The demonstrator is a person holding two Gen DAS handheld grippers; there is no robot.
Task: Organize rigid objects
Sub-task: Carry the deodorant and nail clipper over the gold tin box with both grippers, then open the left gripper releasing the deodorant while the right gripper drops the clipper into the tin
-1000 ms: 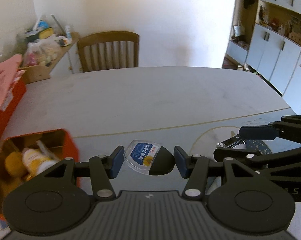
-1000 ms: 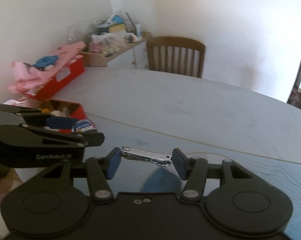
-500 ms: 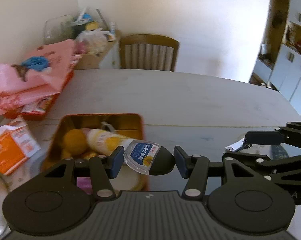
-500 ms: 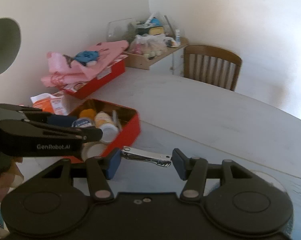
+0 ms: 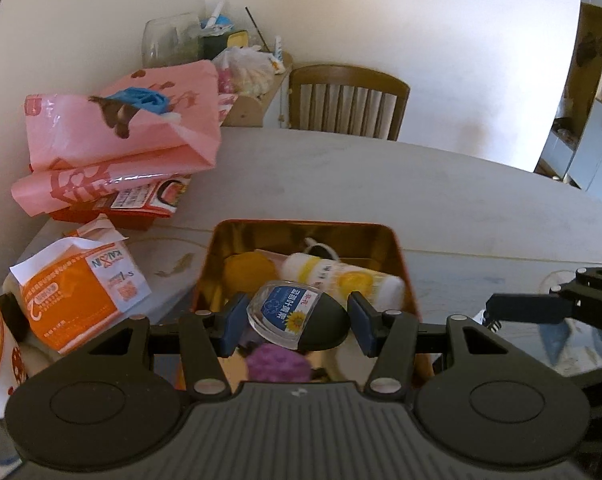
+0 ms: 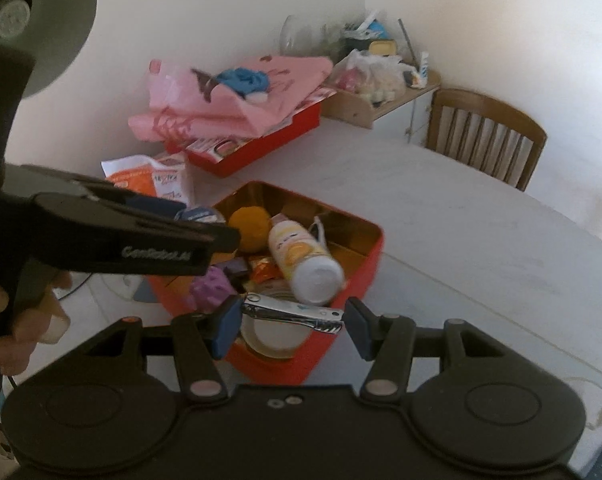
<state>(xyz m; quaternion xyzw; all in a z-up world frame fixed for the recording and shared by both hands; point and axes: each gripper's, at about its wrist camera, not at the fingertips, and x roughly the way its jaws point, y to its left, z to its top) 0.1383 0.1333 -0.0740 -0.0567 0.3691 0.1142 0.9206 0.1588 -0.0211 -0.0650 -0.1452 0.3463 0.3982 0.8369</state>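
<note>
The left gripper [image 5: 295, 326] clamped a small blue-labelled bottle [image 5: 297, 316] crosswise and the right gripper [image 6: 291, 320] pinched metal nail clippers [image 6: 293, 313] end to end, both poised above the open red tin [image 6: 365, 270] (already crowded), probably for dropping in; bare table [image 6: 481, 264] lay beyond its rim.

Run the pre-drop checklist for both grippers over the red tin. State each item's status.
1. Left gripper shut on the small bottle: ok.
2. Right gripper shut on the nail clipper: ok.
3. Red tin open, no lid in the way: ok.
4. Bottle over the tin's opening: ok.
5. Clipper fully past the tin's near wall: cannot tell.
6. Grippers apart from each other: ok.
</note>
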